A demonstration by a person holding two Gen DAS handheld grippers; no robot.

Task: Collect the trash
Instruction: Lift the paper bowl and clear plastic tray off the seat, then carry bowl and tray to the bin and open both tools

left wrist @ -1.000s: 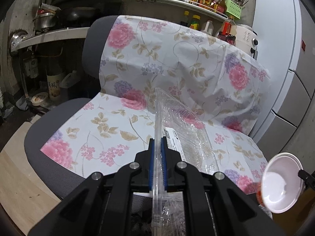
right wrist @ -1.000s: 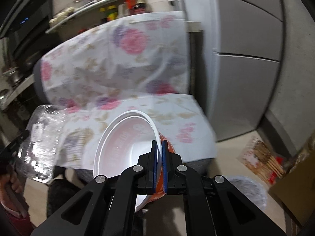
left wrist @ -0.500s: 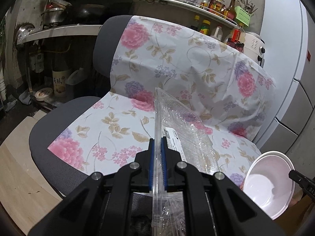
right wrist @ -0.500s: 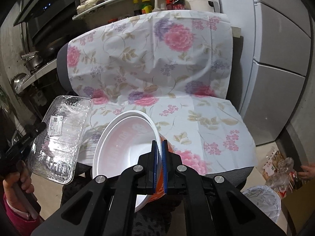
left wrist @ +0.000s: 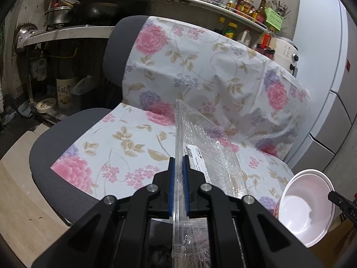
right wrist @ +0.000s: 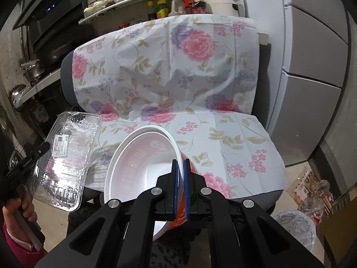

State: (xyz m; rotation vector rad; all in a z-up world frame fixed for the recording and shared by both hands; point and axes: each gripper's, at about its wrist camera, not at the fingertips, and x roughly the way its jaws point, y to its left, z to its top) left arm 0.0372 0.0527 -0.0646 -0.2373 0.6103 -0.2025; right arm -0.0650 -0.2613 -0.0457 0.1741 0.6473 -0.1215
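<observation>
My left gripper (left wrist: 179,163) is shut on the rim of a clear plastic food tray (left wrist: 207,143) with a white label, held edge-on in the air above the chair seat. The tray also shows in the right wrist view (right wrist: 67,154) at the left. My right gripper (right wrist: 180,169) is shut on the rim of an empty white instant-noodle bowl with an orange outside (right wrist: 142,163), held in front of the seat. The bowl also shows in the left wrist view (left wrist: 308,205) at the lower right.
A grey office chair draped in a floral cloth (left wrist: 200,71) fills the middle. A bin lined with a plastic bag (right wrist: 296,227) and loose wrappers (right wrist: 312,189) sit on the floor at the right. A fridge (right wrist: 312,67) stands at the right; cluttered kitchen shelves (left wrist: 212,2) stand behind.
Both grippers have drawn back from the chair with their items still held. The right wrist view has swung left, from the fridge to face the chair squarely.
</observation>
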